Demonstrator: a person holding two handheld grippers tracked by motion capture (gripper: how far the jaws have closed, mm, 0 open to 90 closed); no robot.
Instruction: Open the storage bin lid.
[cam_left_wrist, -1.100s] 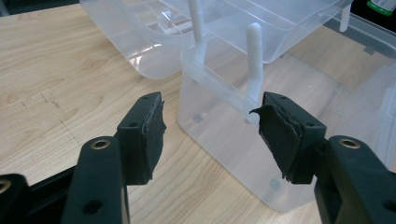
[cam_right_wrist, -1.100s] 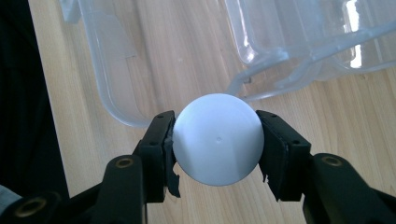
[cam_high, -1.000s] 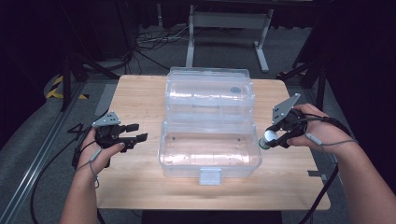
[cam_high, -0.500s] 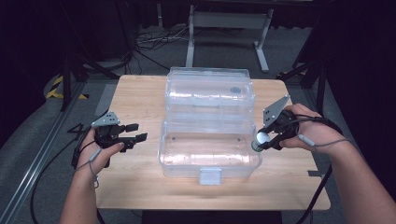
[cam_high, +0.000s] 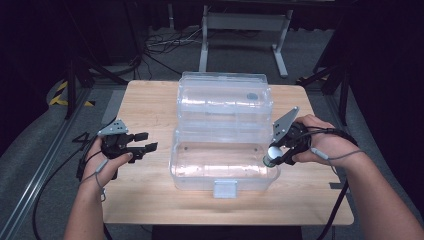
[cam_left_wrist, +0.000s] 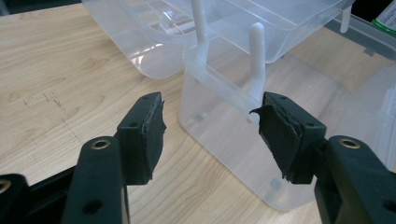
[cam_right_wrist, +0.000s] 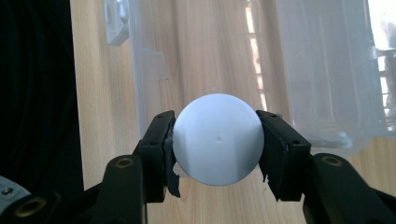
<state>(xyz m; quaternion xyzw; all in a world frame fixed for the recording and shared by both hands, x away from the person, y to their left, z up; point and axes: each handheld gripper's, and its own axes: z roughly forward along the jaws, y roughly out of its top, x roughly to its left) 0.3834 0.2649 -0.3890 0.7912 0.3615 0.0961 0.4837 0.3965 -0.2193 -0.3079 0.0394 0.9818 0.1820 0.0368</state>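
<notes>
Comparing the high view with a second ago, the right gripper (cam_high: 274, 155) has slid in from the table's right edge and now hangs at the right rim of the clear plastic storage box (cam_high: 222, 165), which stands open at the middle of the wooden table (cam_high: 150, 200), its lid (cam_high: 225, 100) folded back toward the far edge. That puts the white round-capped bottle (cam_high: 270, 158) it carries almost over the box's open lower half, so the drop-in looks close. The left gripper (cam_high: 145, 142) has stayed put near the left edge, short of the box.

Through the left gripper view, its jaws stand wide apart with nothing between them, aimed at the box's near corner (cam_left_wrist: 224, 121).

Through the right gripper view, the jaws are about two-thirds open and clamp the bottle's smooth, matt white cap (cam_right_wrist: 217, 139) from both sides. Its body is hidden behind the cap, so it is probably a small bottle. The box wall (cam_right_wrist: 140, 60) lies just beyond.
</notes>
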